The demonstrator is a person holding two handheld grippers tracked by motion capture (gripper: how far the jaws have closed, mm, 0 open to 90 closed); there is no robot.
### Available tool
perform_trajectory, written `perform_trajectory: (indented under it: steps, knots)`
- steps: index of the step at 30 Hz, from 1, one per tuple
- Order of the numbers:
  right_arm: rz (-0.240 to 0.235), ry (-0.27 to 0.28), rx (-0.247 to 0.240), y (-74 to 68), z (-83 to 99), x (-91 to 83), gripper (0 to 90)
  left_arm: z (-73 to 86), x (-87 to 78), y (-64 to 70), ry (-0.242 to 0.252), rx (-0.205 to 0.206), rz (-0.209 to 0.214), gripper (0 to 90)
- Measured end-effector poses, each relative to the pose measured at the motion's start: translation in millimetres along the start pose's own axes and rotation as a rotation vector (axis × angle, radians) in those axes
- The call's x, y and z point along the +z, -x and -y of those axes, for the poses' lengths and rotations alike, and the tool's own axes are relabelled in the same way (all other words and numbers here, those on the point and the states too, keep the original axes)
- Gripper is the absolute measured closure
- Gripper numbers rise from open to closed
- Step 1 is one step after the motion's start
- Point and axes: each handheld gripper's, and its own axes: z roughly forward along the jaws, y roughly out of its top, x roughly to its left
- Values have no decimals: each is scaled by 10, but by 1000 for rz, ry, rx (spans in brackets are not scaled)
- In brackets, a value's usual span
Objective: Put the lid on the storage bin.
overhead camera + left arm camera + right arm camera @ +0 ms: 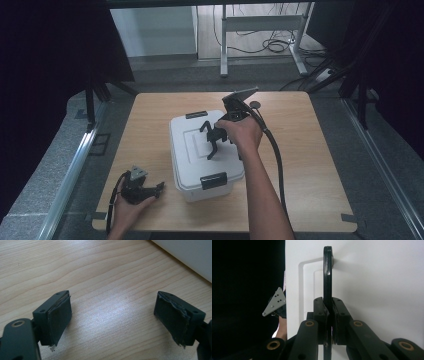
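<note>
Clamping the black handle (pixel 327 277) of the white box (pixel 186 150) for lifting, right claw (pixel 329 315) is gripping while left claw (pixel 112 322) is idling wide beside it.

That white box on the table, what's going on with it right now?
A person is working on a white lidded box standing on a wooden table. The right gripper is shut on the black carry handle on the lid, which stands raised. The left gripper is open, resting low over bare tabletop beside the box, holding nothing. The front latch looks closed, and the box is still sitting on the table.
</note>
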Motion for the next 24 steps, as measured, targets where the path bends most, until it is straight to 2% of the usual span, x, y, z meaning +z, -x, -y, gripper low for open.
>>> perform_trajectory:
  steps: [13,24]
  knots:
    - [2,-6,13,-19,-39,124,835,-1,1,-2,0,2,2,145]
    - [3,-2,32,77,-40,225,836,-2,1,-1,-1,1,3,145]
